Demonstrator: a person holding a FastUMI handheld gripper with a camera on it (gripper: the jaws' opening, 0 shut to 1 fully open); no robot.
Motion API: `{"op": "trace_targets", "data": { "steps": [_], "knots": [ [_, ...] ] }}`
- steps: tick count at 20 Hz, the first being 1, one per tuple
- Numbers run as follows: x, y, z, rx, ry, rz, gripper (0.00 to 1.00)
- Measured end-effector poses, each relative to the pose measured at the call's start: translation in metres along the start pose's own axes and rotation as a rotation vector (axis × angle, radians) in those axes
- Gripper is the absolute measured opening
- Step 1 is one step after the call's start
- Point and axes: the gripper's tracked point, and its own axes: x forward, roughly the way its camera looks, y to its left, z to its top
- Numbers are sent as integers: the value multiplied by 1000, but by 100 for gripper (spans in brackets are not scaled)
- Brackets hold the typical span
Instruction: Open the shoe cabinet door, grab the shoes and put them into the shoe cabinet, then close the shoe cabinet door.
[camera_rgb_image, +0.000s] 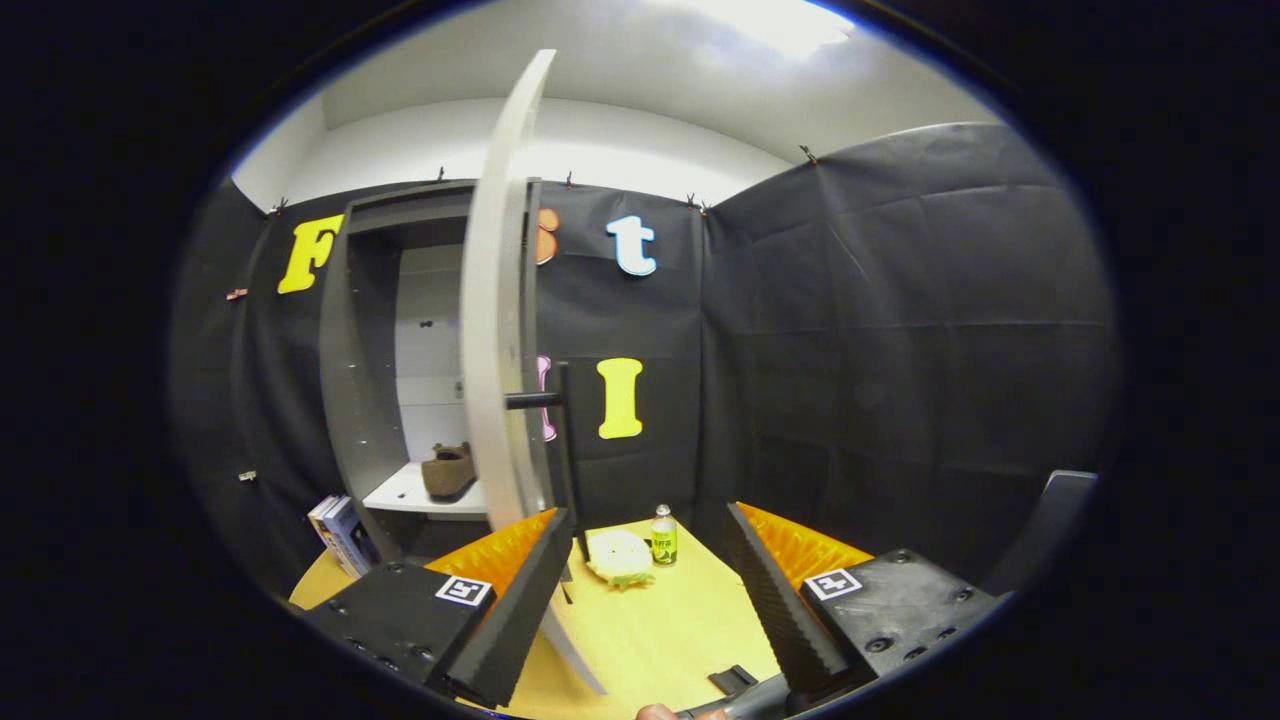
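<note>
While the tall grey shoe cabinet is standing open beyond the left finger, the work looks to be sitting at its last step, the closing of the door. Going from the left, a small stack of books is leaning at the cabinet's foot. Inside the cabinet, a brown low-cut shoe is resting on the white lower shelf, well beyond the fingertips; whether a second shoe is lying behind it I cannot tell. The shoe is looking soft and slouched, its collar folding a little, its sole flat on the shelf.

Next, the pale white cabinet door is swinging out edge-on just ahead of the left finger, with its dark bar handle sticking out on the side facing the gap. The gripper is hanging with its fingers spread wide apart and clamping nothing; the door's lower edge is running down beside the left finger.

Between and beyond the fingers, on the yellow wooden table, a pale round sponge-like pad and a small green-labelled bottle are sitting close together.

The next move is probably asking for a sideways push on the door's face or handle, swinging it leftward until it meets the cabinet frame.
</note>
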Motion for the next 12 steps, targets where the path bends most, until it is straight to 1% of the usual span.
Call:
{"op": "trace_targets", "data": {
  "steps": [3, 6, 9, 12],
  "knots": [
    [27, -16, 1, -14, -3, -25, 98],
    [48, -15, 3, -4, 14, -10, 98],
    [52, -15, 3, 19, 19, 9, 98],
    [53, -9, 0, 33, 17, 9, 98]
  ]
}}
